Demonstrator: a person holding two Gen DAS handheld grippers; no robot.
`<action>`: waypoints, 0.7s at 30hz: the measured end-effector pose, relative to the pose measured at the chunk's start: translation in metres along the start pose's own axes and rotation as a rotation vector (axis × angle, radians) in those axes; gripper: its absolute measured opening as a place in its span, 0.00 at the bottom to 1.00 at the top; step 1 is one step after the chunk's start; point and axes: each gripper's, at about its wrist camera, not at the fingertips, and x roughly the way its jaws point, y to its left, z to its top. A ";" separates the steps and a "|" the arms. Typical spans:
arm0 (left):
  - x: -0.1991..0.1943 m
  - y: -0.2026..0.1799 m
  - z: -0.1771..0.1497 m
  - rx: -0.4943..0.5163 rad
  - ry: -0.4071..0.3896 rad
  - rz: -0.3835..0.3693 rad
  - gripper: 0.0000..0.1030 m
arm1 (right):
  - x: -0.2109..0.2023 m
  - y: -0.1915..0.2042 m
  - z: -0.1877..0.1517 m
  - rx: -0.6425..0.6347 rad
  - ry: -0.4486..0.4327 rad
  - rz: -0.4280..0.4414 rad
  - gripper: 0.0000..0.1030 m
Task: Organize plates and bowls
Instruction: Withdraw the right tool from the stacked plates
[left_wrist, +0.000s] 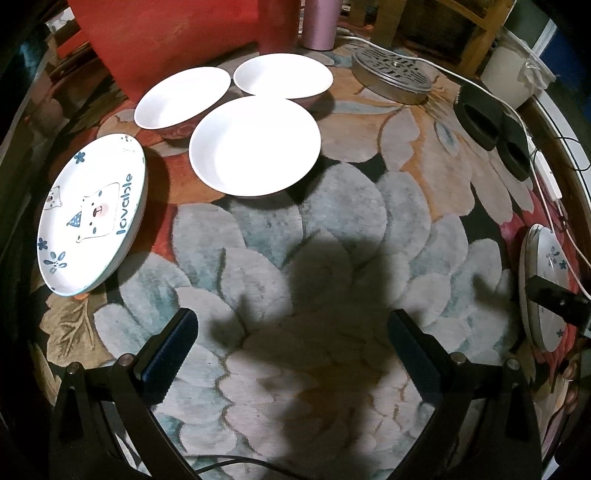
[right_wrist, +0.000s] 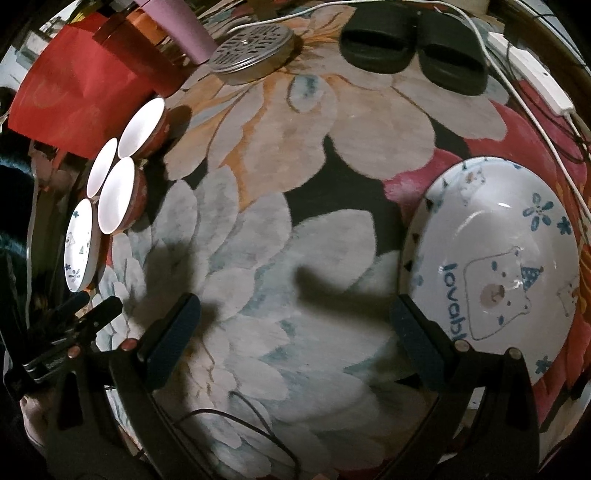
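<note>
The bear plate (left_wrist: 543, 291) sits squeezed at the left view's edge, perhaps stacked on another.

Open rug (left_wrist: 295, 258) ahead of both grippers. Blocked far-left: three bowls (left_wrist: 255, 146) clustered, bear plate (left_wrist: 92, 214) beside. Right: plate stack (right_wrist: 495, 258), possibly two. Far edge: metal tin (left_wrist: 391, 75), slippers (right_wrist: 413, 55), cable (right_wrist: 535, 110).
</note>
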 end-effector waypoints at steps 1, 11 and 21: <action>0.001 0.001 0.000 -0.001 0.001 0.001 0.99 | 0.001 0.002 0.000 -0.006 0.003 0.001 1.00; 0.005 0.017 0.001 -0.041 0.005 0.009 0.99 | 0.017 0.029 0.005 -0.071 0.029 0.017 1.00; 0.012 0.038 0.006 -0.075 0.008 0.022 0.99 | 0.029 0.060 0.018 -0.133 0.038 0.038 1.00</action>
